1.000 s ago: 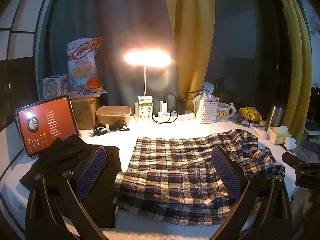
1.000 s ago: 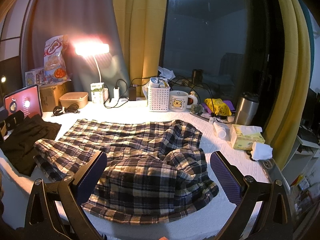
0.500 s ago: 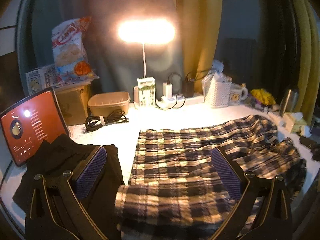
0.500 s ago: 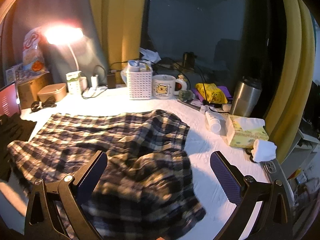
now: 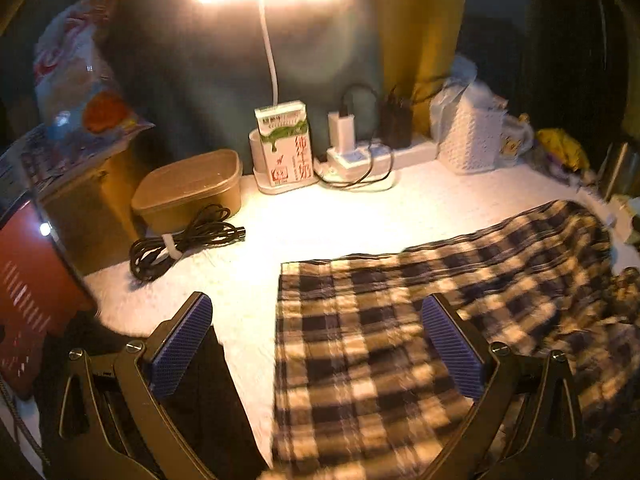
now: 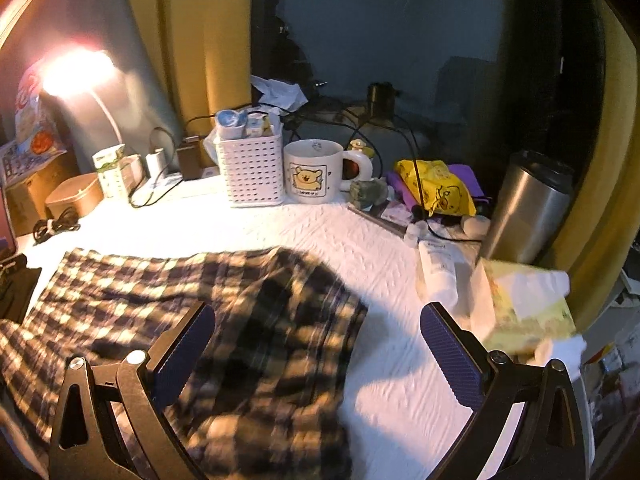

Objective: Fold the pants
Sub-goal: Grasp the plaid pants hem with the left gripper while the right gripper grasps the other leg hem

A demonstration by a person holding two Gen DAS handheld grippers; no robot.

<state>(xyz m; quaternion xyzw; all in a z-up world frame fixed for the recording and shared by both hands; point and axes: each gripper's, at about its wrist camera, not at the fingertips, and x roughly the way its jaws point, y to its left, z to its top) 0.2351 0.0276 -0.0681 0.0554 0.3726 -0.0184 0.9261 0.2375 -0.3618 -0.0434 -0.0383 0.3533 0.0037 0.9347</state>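
The plaid pants [image 5: 420, 320] lie spread across the white table cover [image 5: 340, 216], with a straight hem at the left. My left gripper [image 5: 316, 344] is open and empty, low over that left end, its right finger over the cloth. In the right wrist view the pants [image 6: 224, 320] end in a bunched, rumpled part at the right. My right gripper [image 6: 318, 352] is open and empty over that right end, its right finger over bare table cover [image 6: 400, 380].
A dark folded garment [image 5: 200, 400] and a red-screen tablet [image 5: 28, 292] lie at the left. A coiled cable [image 5: 184, 240], tub [image 5: 188, 188], milk carton [image 5: 284, 148] and lamp stand behind. A basket [image 6: 252, 168], mug [image 6: 316, 172], steel tumbler [image 6: 532, 208], bottle [image 6: 438, 272] and tissue box [image 6: 524, 308] stand at the right.
Both grippers have moved forward and lower toward the pants, so the cloth looks larger and closer. Both stayed open. The pants have not visibly shifted.
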